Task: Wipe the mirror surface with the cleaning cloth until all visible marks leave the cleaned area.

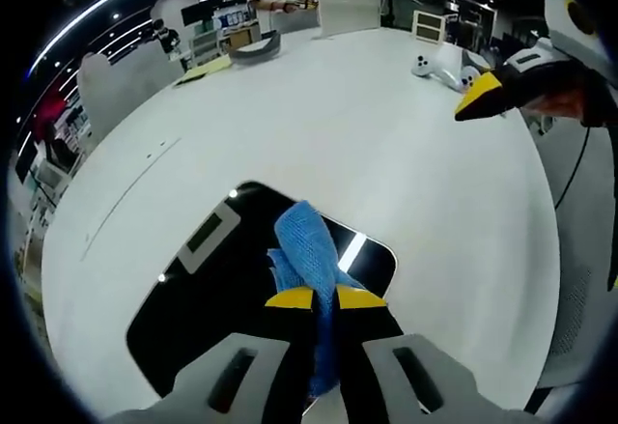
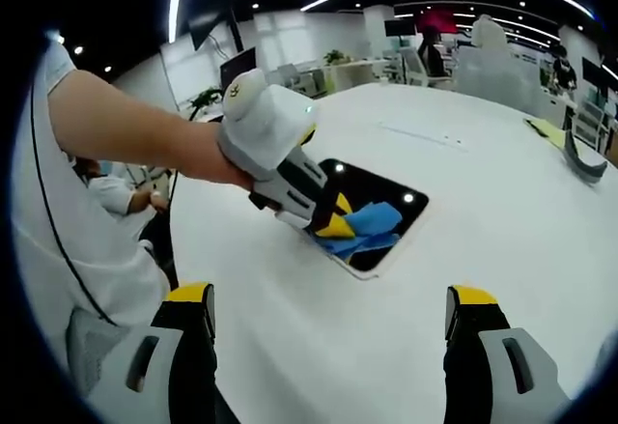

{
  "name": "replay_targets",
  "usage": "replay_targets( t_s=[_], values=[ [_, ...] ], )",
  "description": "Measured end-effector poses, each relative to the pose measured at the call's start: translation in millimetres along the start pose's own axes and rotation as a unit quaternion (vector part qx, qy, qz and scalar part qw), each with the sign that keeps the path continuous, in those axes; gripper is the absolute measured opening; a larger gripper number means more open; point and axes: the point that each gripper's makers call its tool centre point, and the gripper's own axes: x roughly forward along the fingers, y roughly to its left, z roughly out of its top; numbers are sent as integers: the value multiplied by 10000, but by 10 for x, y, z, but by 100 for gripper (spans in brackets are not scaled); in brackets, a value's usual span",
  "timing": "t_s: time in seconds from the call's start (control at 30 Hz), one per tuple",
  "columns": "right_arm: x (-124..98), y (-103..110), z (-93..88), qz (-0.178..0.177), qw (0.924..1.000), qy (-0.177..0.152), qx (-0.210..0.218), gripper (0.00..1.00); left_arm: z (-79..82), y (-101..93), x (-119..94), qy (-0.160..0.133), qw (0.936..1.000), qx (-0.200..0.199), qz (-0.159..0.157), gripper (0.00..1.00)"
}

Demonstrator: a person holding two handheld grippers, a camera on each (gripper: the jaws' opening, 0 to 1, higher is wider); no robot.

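Note:
A dark rectangular mirror (image 1: pixel 222 289) lies flat on the white table (image 1: pixel 367 144), reflecting ceiling lights. My left gripper (image 1: pixel 324 297) is shut on a blue cleaning cloth (image 1: pixel 304 245), and the cloth rests on the glass near the mirror's far edge. In the right gripper view the same mirror (image 2: pixel 379 187) sits mid-table with the blue cloth (image 2: pixel 372 223) pinched by the left gripper (image 2: pixel 333 219), held by a person's arm. My right gripper (image 2: pixel 328 306) stands open above bare table, well short of the mirror. Its yellow-tipped jaw appears as the right gripper (image 1: pixel 483 96) at the upper right.
White controller-like devices (image 1: pixel 439 65) and a grey curved object (image 1: pixel 256 49) lie at the table's far side, beside a white panel (image 1: pixel 346 1). A person stands behind the table. Office desks and chairs ring the room.

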Motion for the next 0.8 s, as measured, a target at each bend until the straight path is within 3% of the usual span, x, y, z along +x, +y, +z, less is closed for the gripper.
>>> replay_targets(
  t_s=[0.8],
  values=[
    [2,-6,-12,35,10000,-43,42,100,62,-107,44,-14,10000,-13,-88,3]
  ],
)
